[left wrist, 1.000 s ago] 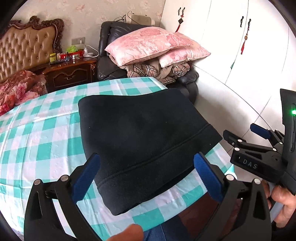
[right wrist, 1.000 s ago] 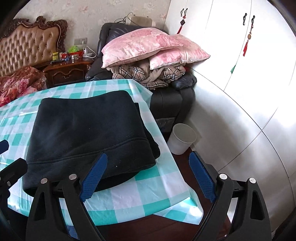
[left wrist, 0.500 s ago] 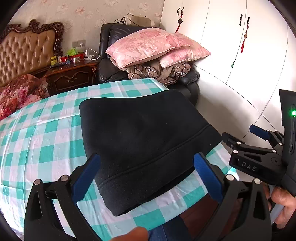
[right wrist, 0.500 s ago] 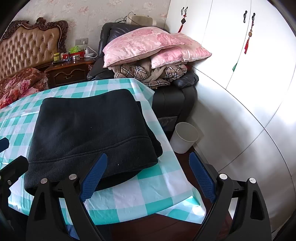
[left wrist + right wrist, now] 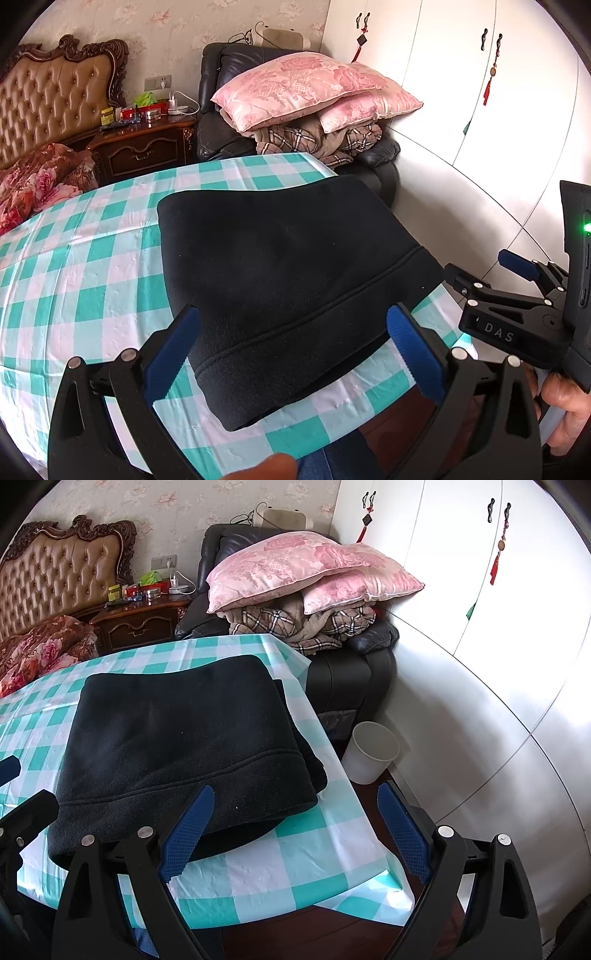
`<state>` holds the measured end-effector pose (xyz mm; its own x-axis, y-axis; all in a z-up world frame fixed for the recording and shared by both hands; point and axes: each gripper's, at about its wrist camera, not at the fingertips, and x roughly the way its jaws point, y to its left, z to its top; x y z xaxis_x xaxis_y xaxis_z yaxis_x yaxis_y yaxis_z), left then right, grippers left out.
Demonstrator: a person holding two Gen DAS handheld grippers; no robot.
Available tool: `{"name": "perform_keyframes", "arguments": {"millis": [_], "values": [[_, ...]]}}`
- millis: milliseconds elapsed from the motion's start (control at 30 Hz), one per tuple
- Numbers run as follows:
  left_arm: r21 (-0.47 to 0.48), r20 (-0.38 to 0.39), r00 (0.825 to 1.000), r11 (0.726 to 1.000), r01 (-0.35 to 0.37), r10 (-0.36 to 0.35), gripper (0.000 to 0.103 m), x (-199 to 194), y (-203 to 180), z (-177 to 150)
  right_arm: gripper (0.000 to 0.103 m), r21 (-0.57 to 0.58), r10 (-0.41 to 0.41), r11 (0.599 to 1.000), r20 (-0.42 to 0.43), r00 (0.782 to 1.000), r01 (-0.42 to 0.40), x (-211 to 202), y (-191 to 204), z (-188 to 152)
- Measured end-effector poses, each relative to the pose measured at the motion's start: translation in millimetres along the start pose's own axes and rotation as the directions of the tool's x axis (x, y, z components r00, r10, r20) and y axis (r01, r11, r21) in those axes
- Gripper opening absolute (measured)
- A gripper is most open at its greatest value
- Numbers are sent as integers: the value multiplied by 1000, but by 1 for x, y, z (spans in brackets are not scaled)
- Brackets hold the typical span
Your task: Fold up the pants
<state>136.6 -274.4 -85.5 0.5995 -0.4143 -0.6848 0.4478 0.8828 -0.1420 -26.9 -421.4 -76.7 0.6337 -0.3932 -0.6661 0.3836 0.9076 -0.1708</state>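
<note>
The black pants point(image 5: 288, 280) lie folded into a thick rectangle on the teal-and-white checked table point(image 5: 85, 280), near its right corner; they also show in the right wrist view point(image 5: 184, 746). My left gripper point(image 5: 295, 350) is open and empty, held just above the near edge of the pants. My right gripper point(image 5: 295, 830) is open and empty, over the table's near right corner, beside the pants. The right gripper also shows at the right of the left wrist view point(image 5: 491, 273).
A white bin point(image 5: 373, 749) stands on the floor right of the table. A black armchair piled with pink pillows point(image 5: 310, 88) and blankets is behind the table. A wooden nightstand point(image 5: 144, 147) and a bed are at the back left. White wardrobe doors point(image 5: 498, 646) fill the right.
Both grippers have drawn back and risen slightly from the pants. The pants have not moved.
</note>
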Motion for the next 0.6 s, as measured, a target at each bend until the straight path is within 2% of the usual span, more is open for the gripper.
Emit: {"name": "perform_keyframes", "arguments": {"millis": [600], "values": [[-2, -2, 1000, 1000, 2, -2, 101, 1, 0, 0, 87, 1, 3, 1000, -2, 1000, -3, 2, 1, -2]]}}
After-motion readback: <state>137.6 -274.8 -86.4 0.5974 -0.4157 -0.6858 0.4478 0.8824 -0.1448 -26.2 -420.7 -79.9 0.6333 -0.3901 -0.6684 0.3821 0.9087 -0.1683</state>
